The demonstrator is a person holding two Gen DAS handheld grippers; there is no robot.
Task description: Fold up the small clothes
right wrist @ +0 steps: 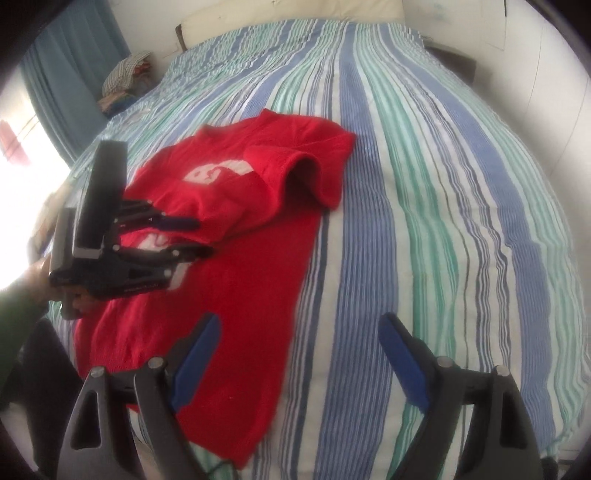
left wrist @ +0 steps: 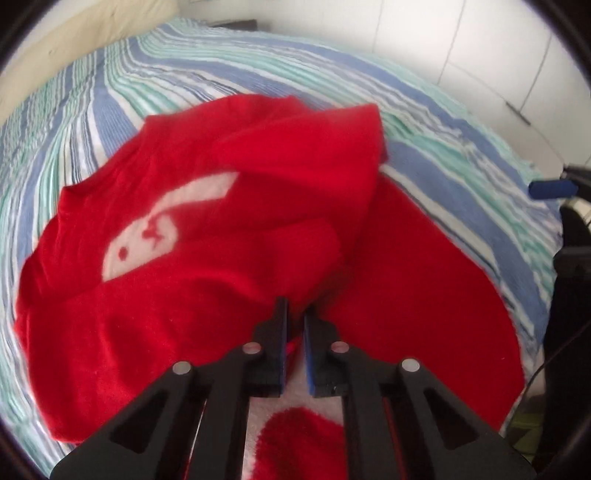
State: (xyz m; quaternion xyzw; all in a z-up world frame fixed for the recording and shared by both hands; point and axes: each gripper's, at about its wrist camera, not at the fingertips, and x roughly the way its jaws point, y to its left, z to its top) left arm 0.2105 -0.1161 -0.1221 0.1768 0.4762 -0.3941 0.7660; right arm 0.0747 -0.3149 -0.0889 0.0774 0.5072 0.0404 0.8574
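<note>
A small red T-shirt (left wrist: 207, 266) with a white print lies on the striped bedspread (left wrist: 443, 122), one side folded over the middle. My left gripper (left wrist: 295, 314) is nearly shut, with red fabric between its blue pads at the shirt's near edge. In the right wrist view the shirt (right wrist: 243, 258) lies left of centre, and the left gripper (right wrist: 199, 236) reaches over it from the left. My right gripper (right wrist: 299, 332) is open and empty above the shirt's right edge and the bedspread (right wrist: 424, 192).
A cream headboard (right wrist: 295, 14) stands at the far end of the bed. A pile of folded cloth (right wrist: 125, 85) sits at the far left by a blue curtain (right wrist: 70, 66). White cupboard doors (left wrist: 480, 48) stand beyond the bed.
</note>
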